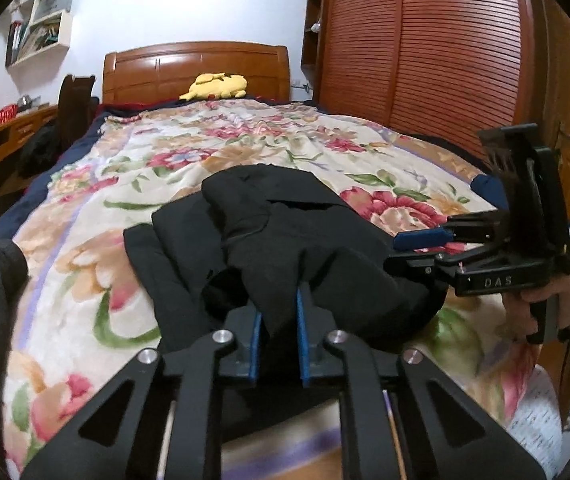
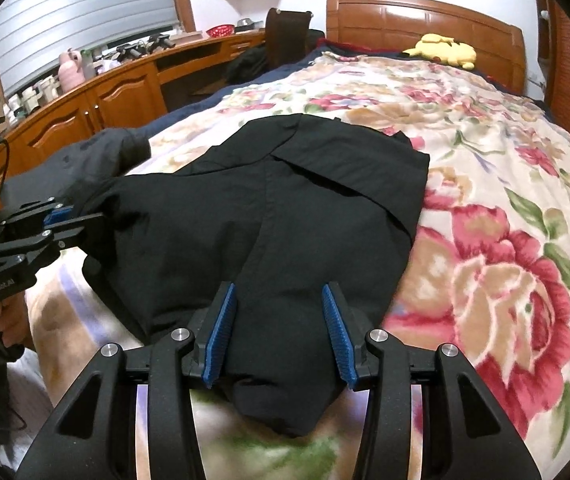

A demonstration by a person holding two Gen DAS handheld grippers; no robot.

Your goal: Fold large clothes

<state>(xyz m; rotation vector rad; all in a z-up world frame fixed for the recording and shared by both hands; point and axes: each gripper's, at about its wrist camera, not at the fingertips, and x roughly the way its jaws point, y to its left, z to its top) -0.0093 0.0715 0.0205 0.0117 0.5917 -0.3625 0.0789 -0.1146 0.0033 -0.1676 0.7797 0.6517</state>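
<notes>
My left gripper [image 1: 279, 312] points down at the black garment [image 2: 285, 208], its blue pads pinched on a fold at the garment's near left edge. My right gripper [image 2: 281, 320] tilts down over the garment's near hem, jaws apart, cloth lying between them unpinched.
</notes>
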